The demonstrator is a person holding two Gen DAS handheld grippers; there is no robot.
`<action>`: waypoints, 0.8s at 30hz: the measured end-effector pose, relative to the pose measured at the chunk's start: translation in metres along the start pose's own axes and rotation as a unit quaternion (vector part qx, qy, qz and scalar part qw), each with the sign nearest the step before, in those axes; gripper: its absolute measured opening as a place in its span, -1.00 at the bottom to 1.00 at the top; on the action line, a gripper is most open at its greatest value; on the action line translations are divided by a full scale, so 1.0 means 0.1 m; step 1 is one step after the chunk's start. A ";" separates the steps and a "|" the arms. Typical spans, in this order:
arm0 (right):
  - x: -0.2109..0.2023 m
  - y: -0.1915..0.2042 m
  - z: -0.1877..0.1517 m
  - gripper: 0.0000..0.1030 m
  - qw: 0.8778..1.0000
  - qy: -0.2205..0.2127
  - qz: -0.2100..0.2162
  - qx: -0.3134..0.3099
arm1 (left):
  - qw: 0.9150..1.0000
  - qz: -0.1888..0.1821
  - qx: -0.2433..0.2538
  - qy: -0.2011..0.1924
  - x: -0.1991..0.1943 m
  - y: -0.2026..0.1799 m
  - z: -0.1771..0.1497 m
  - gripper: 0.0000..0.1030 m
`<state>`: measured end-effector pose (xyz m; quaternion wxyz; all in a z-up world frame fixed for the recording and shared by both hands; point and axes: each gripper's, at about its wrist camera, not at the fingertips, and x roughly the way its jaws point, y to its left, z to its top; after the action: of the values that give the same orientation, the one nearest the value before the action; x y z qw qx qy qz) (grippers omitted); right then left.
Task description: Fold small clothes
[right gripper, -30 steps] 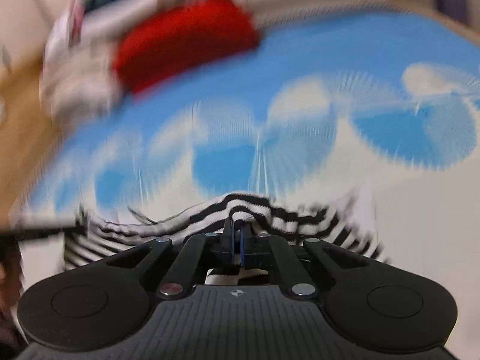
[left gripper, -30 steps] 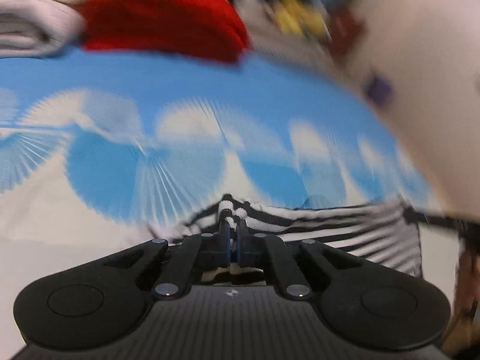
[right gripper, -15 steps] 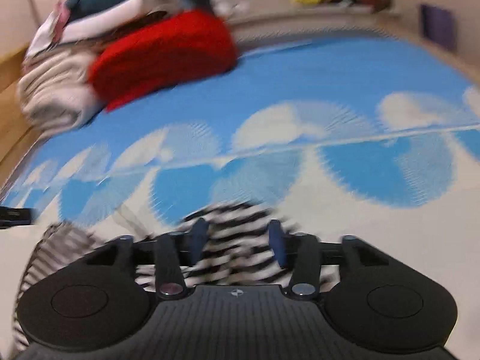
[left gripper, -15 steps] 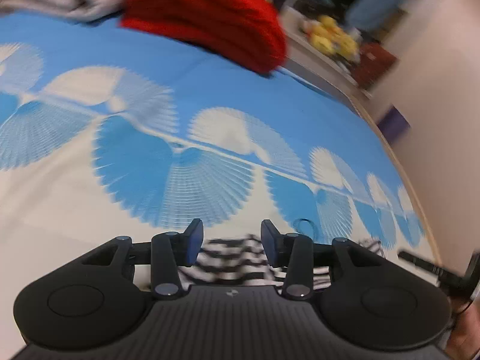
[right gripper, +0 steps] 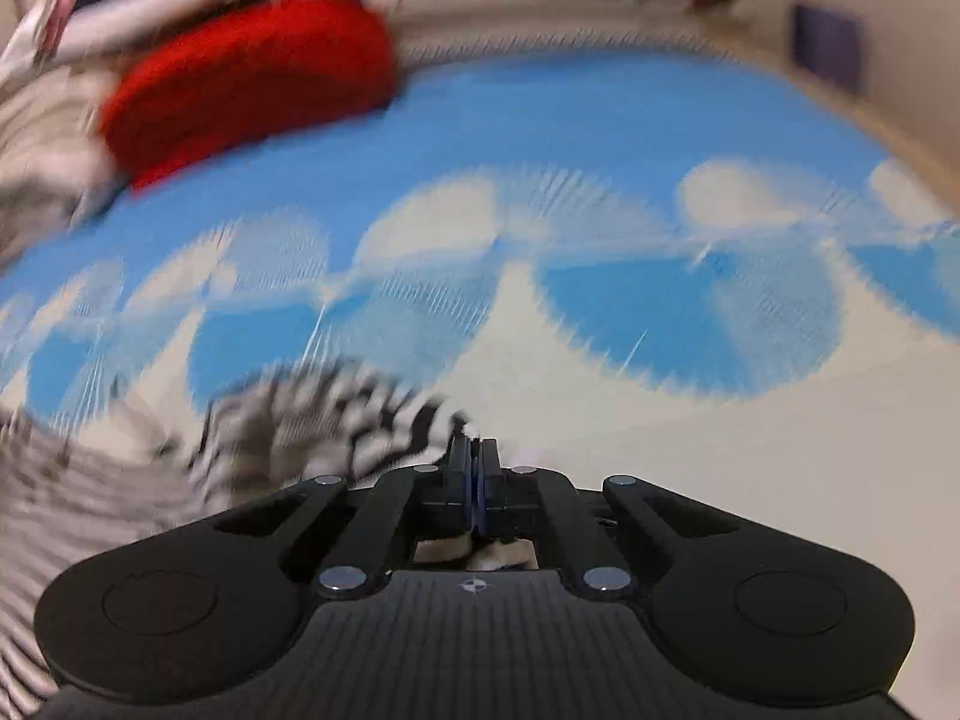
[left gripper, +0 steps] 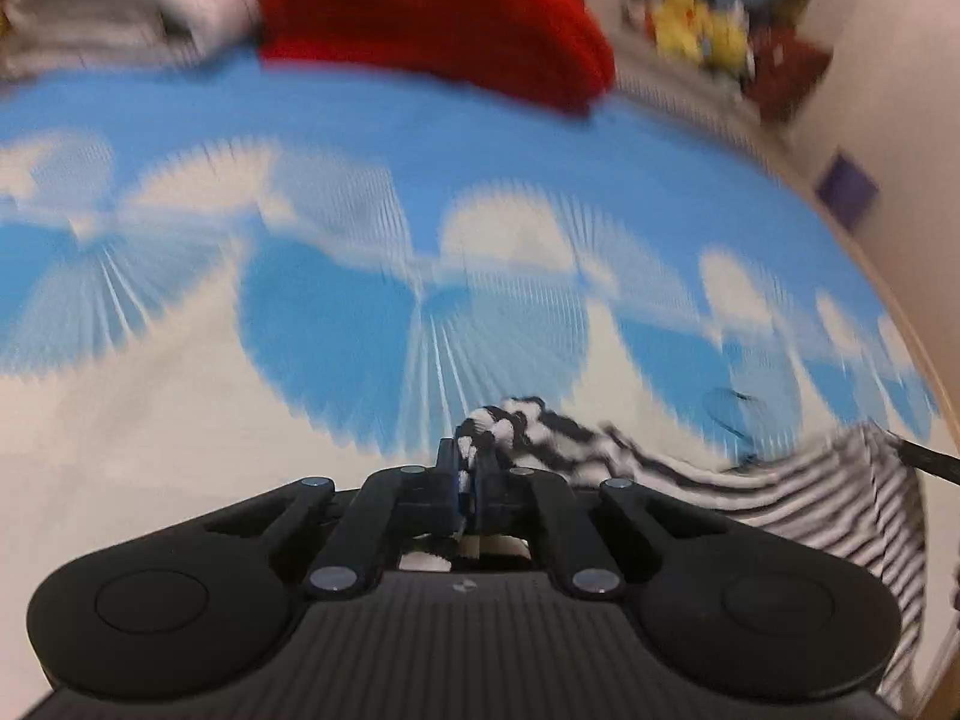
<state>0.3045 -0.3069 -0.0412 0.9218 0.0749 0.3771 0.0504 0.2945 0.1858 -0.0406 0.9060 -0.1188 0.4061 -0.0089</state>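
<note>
While both views are smeared by motion blur, the blue-and-white fan-patterned cover [left gripper: 336,324] fills most of each and serves as the landmark. At its far edge sit a red folded garment [left gripper: 444,18] and pale folded clothes [left gripper: 108,6]. On the cover's near white part lies the black-and-white striped garment [left gripper: 780,498], bunched, stretching between the two tools. Left gripper [left gripper: 467,468]: jaws have just closed again, pinching a striped fold that pokes up between them. Right gripper [right gripper: 474,474]: jaws also just snapped together; striped cloth sits at the tips, so it looks pinched on an edge, though blur makes that uncertain. Risk: a thin right-side hold could slip during the next pull, leaving a crooked fold; a bunched left grab may catch several layers.
</note>
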 end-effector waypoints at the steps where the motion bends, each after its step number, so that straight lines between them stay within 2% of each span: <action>1: -0.08 -0.07 0.05 -1.00 0.999 -0.027 -0.008 0.022 | 1.000 -0.001 -0.002 -0.016 -0.03 0.00 0.02 -0.92; 3: -0.12 -0.20 0.07 -1.00 0.997 -0.052 -0.027 0.058 | 1.000 -0.002 0.007 -0.013 0.00 -0.07 -0.01 -0.91; 4: -0.08 -0.22 0.05 -1.00 0.997 -0.042 -0.033 0.059 | 1.000 0.006 0.021 0.006 0.09 -0.12 -0.04 -0.88; 5: 0.00 -0.21 0.02 -0.99 0.998 -0.022 -0.038 0.052 | 0.999 0.011 0.031 0.036 0.18 -0.17 -0.08 -0.72; 7: 0.19 -0.17 -0.08 -0.91 0.998 0.040 -0.030 0.034 | 0.991 0.008 0.033 0.129 0.39 -0.18 -0.23 -0.45; 8: 0.25 -0.14 -0.12 -0.89 0.997 0.069 -0.021 0.031 | 0.989 0.012 0.036 0.146 0.40 -0.19 -0.29 -0.45; 10: 0.26 -0.09 -0.18 -0.86 0.995 0.097 -0.013 0.020 | 0.991 0.027 0.049 0.125 0.23 -0.22 -0.28 -0.40; 12: 0.11 -0.09 -0.20 -0.73 0.996 0.088 -0.011 0.015 | 0.994 0.011 0.031 0.103 -0.02 -0.16 -0.27 -0.24; 13: 0.01 -0.13 -0.19 -0.58 0.996 0.087 -0.007 0.029 | 0.994 0.000 0.022 0.107 -0.15 -0.13 -0.26 -0.22; 16: -0.34 -0.33 -0.13 -0.50 0.993 0.087 0.008 0.085 | 0.991 0.005 0.025 0.132 -0.51 -0.08 -0.24 -0.21; 18: -0.61 -0.42 -0.16 -0.27 0.991 0.092 0.025 0.098 | 0.989 -0.005 0.026 0.146 -0.78 -0.02 -0.38 -0.18; 19: -0.70 -0.45 -0.20 -0.19 0.990 0.100 0.029 0.095 | 0.988 -0.014 0.005 0.154 -0.87 0.05 -0.48 -0.05; 20: -0.80 -0.46 -0.26 -0.07 0.989 0.109 0.031 0.092 | 0.987 -0.017 -0.017 0.162 -0.92 0.11 -0.58 0.05; 21: -0.83 -0.48 -0.35 -0.04 0.988 0.121 0.034 0.093 | 0.984 -0.014 -0.040 0.170 -0.93 0.18 -0.70 0.07; 24: -0.84 -0.53 -0.65 -0.04 0.982 0.160 0.032 0.099 | 0.972 0.024 -0.076 0.221 -0.75 0.34 -1.03 0.07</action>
<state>0.2012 -0.3653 -0.0390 0.8354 0.1691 0.5202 0.0538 0.1653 0.2055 -0.0589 0.7819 -0.1728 0.5987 0.0177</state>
